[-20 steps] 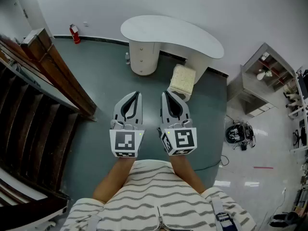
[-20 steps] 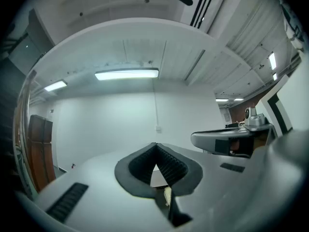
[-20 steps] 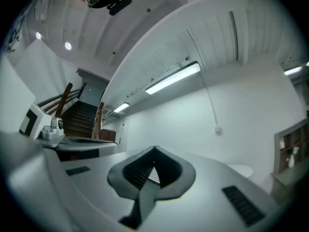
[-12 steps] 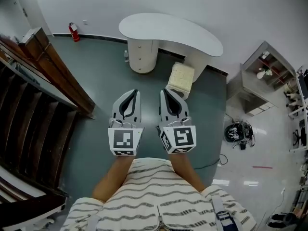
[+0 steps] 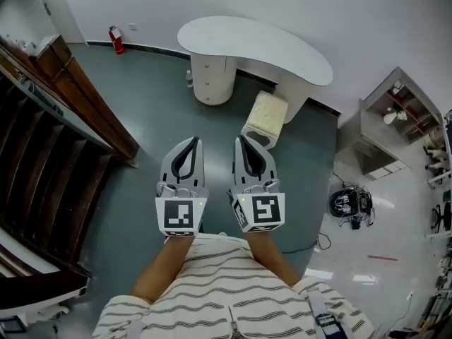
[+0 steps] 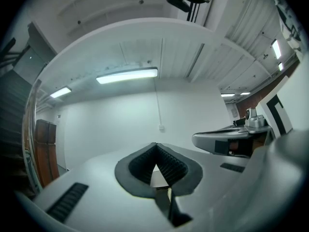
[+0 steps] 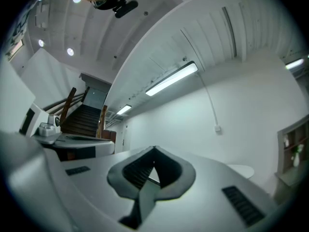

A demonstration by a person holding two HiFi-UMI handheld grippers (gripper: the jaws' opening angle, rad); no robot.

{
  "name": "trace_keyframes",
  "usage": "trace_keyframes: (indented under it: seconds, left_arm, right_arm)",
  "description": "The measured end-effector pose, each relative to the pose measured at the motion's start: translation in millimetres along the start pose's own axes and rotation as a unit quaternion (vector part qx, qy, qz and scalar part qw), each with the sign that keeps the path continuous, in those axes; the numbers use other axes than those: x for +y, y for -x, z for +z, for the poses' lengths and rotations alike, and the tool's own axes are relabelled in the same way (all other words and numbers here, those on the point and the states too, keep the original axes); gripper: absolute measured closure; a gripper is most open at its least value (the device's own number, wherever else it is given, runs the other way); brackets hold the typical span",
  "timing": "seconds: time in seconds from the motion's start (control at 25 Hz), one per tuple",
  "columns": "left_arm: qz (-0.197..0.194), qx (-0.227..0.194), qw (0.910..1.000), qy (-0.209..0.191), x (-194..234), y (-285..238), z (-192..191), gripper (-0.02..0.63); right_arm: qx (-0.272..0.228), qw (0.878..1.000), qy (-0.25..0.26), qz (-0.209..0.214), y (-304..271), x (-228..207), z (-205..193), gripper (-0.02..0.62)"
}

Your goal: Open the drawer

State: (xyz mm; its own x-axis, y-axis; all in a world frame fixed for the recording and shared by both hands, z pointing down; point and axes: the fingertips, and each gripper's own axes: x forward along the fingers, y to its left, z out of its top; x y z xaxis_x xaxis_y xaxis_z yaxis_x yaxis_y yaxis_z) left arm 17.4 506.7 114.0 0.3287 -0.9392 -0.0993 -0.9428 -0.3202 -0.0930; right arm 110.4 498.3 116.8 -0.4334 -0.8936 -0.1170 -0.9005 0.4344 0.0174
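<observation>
The white curved desk [image 5: 268,44] stands far ahead by the wall, on a rounded pedestal with drawers [image 5: 210,78] whose fronts are closed. Both grippers are held side by side close to my body, well short of the desk. My left gripper [image 5: 194,140] has its jaws pressed together with nothing between them; in the left gripper view, the left gripper [image 6: 155,145] points at a bare white wall. My right gripper [image 5: 241,139] is likewise shut and empty, and in its own view the right gripper [image 7: 154,149] faces the same wall, with the desk edge [image 7: 241,169] low at right.
A cream cushioned stool [image 5: 266,118] sits on the grey floor just right of the pedestal. A dark wooden staircase [image 5: 49,140] runs along the left. A red fire extinguisher [image 5: 116,38] stands by the wall. An open grey shelf unit [image 5: 392,115] and black gear [image 5: 349,203] are at right.
The head view has shifted slightly, and both grippers sit a little lower in it. They stay side by side with jaws shut.
</observation>
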Motion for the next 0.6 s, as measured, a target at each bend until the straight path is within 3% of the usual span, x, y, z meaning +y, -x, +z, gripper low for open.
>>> trace_keyframes:
  seconds: [0.24, 0.6]
  left_arm:
    - [0.005, 0.011, 0.9999, 0.002, -7.0, -17.1, -14.3, 0.611]
    - [0.019, 0.022, 0.9996, 0.006, 38.1, -73.5, -44.1, 0.611]
  right_arm:
    - [0.007, 1.000, -0.020, 0.010, -13.4, -14.3, -16.7, 0.581]
    - [0.011, 1.000, -0.014, 0.022, -85.4, -19.6, -35.8, 0.581]
